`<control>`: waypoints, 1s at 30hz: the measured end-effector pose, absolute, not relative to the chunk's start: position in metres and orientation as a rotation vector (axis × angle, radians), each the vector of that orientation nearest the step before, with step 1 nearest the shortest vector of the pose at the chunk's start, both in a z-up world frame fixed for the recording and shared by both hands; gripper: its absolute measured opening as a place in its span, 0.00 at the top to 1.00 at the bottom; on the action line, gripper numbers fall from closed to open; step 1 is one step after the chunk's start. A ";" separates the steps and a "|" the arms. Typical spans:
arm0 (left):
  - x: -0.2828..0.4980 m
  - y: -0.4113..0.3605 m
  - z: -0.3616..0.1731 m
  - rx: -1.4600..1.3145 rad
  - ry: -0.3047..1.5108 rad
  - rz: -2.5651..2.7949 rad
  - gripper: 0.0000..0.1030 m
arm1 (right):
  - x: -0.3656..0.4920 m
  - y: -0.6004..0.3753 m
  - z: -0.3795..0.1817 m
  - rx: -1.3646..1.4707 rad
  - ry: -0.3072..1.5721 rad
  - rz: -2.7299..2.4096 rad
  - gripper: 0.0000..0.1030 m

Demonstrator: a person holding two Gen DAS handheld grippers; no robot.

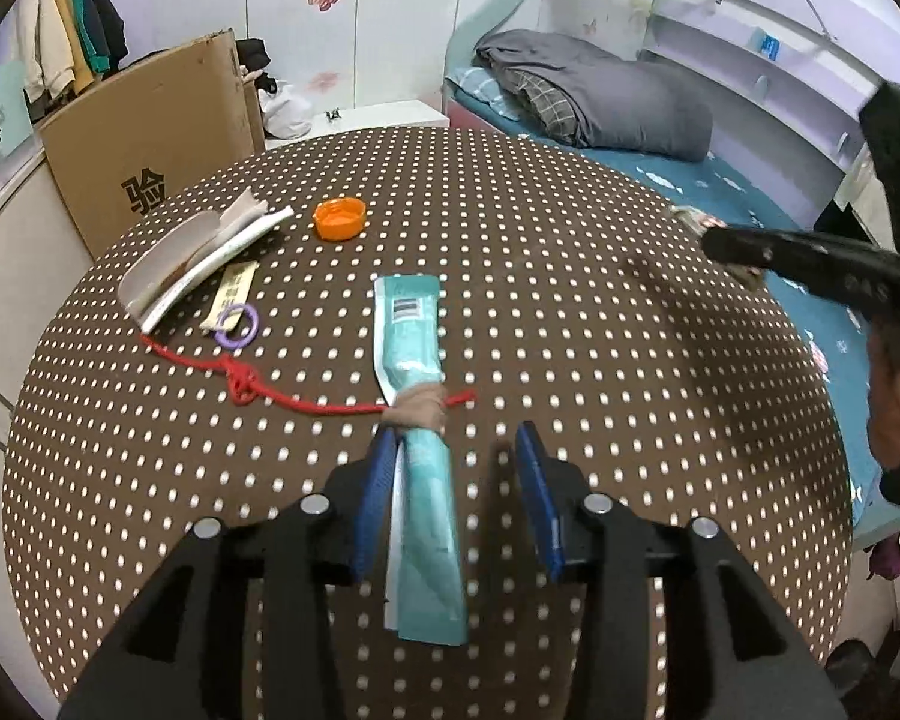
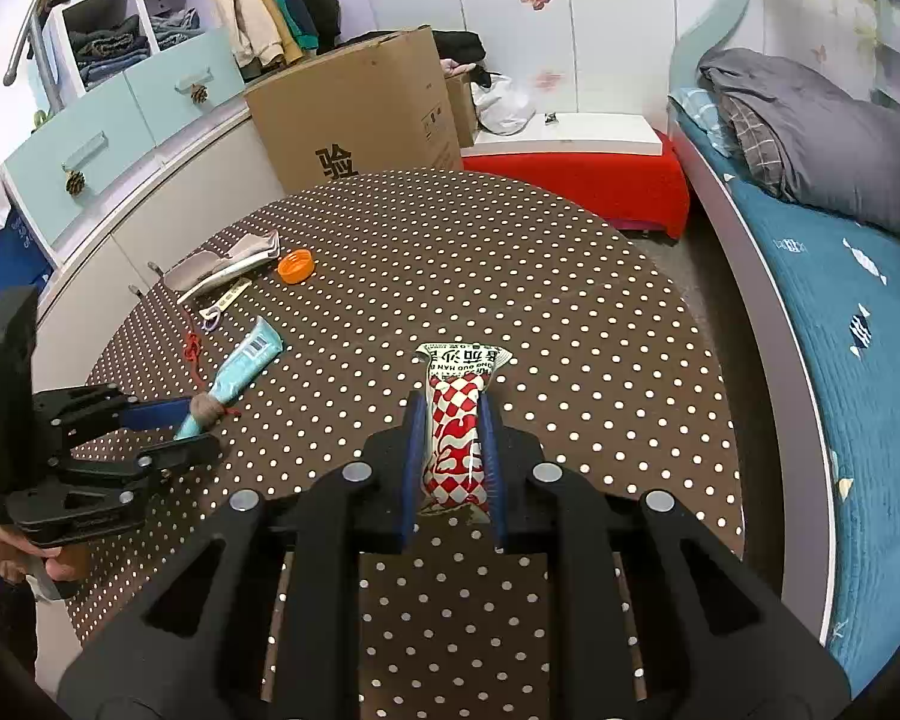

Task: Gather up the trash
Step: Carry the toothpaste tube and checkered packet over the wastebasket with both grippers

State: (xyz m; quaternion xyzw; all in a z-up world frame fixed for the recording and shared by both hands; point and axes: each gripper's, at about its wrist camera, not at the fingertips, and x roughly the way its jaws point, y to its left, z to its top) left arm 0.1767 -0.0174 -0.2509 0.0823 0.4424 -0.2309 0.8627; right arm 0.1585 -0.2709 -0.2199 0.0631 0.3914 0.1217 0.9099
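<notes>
My left gripper (image 1: 457, 441) is open around a teal tube wrapper (image 1: 417, 360) that lies on the polka-dot table (image 1: 600, 360); the tube runs between the blue pads, against the left one. A brown band is tied round the tube's middle. My right gripper (image 2: 452, 414) is shut on a red-and-white checkered snack wrapper (image 2: 456, 420) and holds it over the table (image 2: 570, 300). In the left wrist view the right gripper (image 1: 714, 237) is at the table's right edge. In the right wrist view the left gripper (image 2: 201, 423) and teal tube (image 2: 243, 366) are at the left.
A red string (image 1: 240, 381), a purple ring (image 1: 238, 326), a paper label (image 1: 231, 294), crumpled white wrappers (image 1: 198, 258) and an orange cap (image 1: 340, 219) lie at the table's far left. A cardboard box (image 2: 360, 114) stands behind the table. A bed (image 2: 840, 276) is on the right.
</notes>
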 end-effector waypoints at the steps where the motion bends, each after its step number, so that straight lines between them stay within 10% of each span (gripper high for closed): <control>1: 0.179 -0.019 -0.252 0.170 0.934 -0.487 0.73 | 0.158 -0.273 -0.220 0.135 0.805 0.250 0.82; 30: 0.174 -0.139 -0.215 0.128 0.872 -0.654 0.83 | 0.124 -0.436 -0.216 0.331 0.709 0.021 0.82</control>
